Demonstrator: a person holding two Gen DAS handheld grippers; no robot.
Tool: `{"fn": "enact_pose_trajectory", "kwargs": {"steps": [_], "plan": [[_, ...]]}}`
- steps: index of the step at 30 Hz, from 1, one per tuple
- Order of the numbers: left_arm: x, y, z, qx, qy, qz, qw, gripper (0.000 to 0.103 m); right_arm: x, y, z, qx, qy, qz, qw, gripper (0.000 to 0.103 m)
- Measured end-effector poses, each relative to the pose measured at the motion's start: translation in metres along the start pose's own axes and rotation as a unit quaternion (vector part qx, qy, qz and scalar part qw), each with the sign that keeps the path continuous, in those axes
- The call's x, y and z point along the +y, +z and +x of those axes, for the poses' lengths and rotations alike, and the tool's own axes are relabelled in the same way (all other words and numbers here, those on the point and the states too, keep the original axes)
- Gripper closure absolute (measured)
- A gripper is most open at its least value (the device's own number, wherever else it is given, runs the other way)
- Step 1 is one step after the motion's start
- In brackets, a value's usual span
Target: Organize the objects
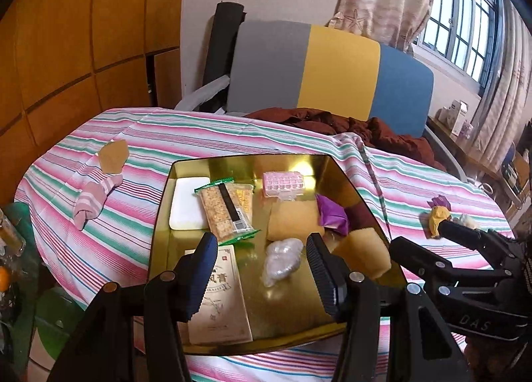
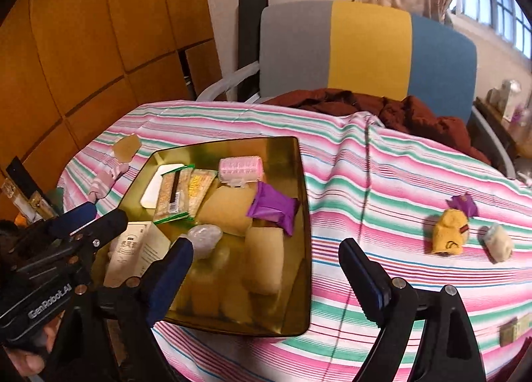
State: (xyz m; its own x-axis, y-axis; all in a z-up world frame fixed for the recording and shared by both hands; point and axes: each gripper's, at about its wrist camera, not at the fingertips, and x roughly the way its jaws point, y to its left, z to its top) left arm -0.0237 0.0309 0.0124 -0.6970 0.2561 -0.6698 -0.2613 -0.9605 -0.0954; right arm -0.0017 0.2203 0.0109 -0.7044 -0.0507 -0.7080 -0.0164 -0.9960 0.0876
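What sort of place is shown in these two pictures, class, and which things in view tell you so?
Probably a room in a home, perhaps a bedroom or living room. Clues: a curtained window, a fabric chair with clothing heaped on it, and a table under a striped cloth with a gold tray of snacks.

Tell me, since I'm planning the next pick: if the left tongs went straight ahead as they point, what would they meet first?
Probably the clear crinkled plastic-wrapped lump lying in the gold metal tray; it sits between the open left tongs. Depth is unclear.
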Motion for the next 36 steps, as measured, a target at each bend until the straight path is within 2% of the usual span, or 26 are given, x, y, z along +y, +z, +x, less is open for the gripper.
{"fn": "enact_pose_trajectory", "kwargs": {"steps": [16,22,27,32,36], "plan": [[-0.028,-0.004,0.003,0.007,-0.020,0.036,0.9991,0.047,-0.028,-0.010,-0.021,-0.024,-0.041,0.007,0.999,0.009],[-0.036,-0.008,0.009,0.021,-0.048,0.041,0.9978,0.047,-0.054,-0.015,-0.016,-0.008,-0.062,0.031,0.998,0.008],[-0.044,-0.004,0.012,0.025,-0.056,0.047,0.9970,0.047,-0.071,-0.021,-0.012,0.005,-0.068,0.043,0.997,0.008],[-0.064,0.004,0.007,0.014,-0.084,0.074,0.9936,0.047,-0.106,-0.018,-0.010,0.020,-0.065,0.074,0.995,0.008],[-0.090,0.008,0.005,0.009,-0.107,0.110,0.9881,0.047,-0.152,-0.014,-0.018,0.021,-0.080,0.103,0.991,0.008]]}}
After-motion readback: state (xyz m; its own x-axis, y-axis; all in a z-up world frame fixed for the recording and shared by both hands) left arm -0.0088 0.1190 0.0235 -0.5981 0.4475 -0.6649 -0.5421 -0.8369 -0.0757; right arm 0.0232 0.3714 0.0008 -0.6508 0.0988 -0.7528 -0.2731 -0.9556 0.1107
